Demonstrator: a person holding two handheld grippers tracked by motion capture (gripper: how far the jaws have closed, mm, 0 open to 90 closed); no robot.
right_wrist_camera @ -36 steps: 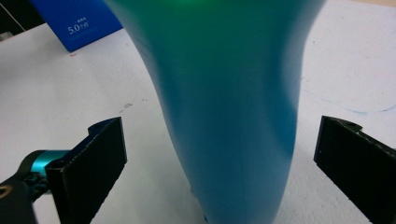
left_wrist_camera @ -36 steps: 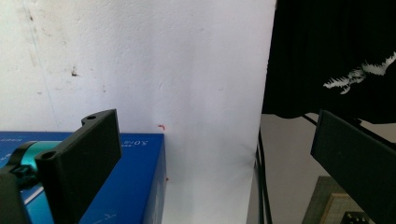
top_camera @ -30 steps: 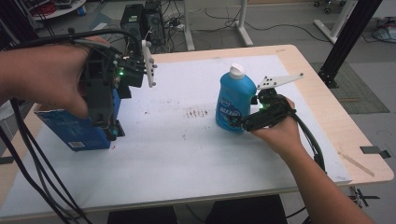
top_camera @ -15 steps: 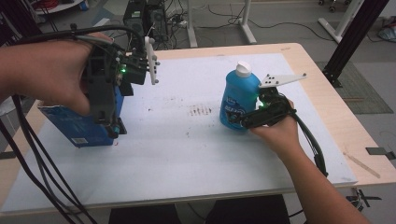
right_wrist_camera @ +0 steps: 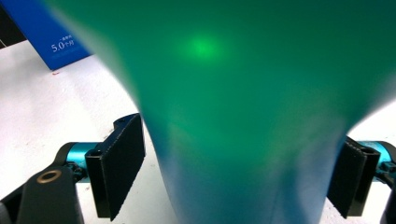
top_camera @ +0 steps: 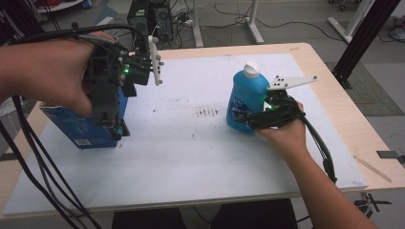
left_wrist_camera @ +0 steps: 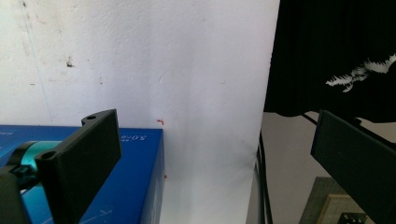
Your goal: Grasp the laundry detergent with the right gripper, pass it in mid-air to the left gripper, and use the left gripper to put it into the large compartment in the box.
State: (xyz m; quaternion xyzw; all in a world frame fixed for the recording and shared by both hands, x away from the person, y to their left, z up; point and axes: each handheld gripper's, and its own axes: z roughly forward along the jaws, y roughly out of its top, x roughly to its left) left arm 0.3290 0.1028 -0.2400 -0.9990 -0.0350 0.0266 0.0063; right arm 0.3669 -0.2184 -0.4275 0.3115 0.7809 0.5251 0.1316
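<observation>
While the left gripper (top_camera: 117, 129) hangs fingers-apart over the box (top_camera: 79, 126), the right gripper (top_camera: 248, 121) seemingly straddles the bottle (top_camera: 246, 98) unclamped.

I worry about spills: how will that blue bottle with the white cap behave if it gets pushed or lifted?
The blue bottle stands upright and tall over a narrow base, so a high push would probably tip it. Its smooth, curved plastic sides may slip between the right gripper's flat jaws. It probably holds liquid, so expect some weight.

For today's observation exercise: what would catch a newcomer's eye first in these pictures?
Likely the bright blue bottle with its white cap, upright right of centre on the white mat, the right claw around its base. Next, the blue box at the mat's left edge, the open left claw over it.
</observation>
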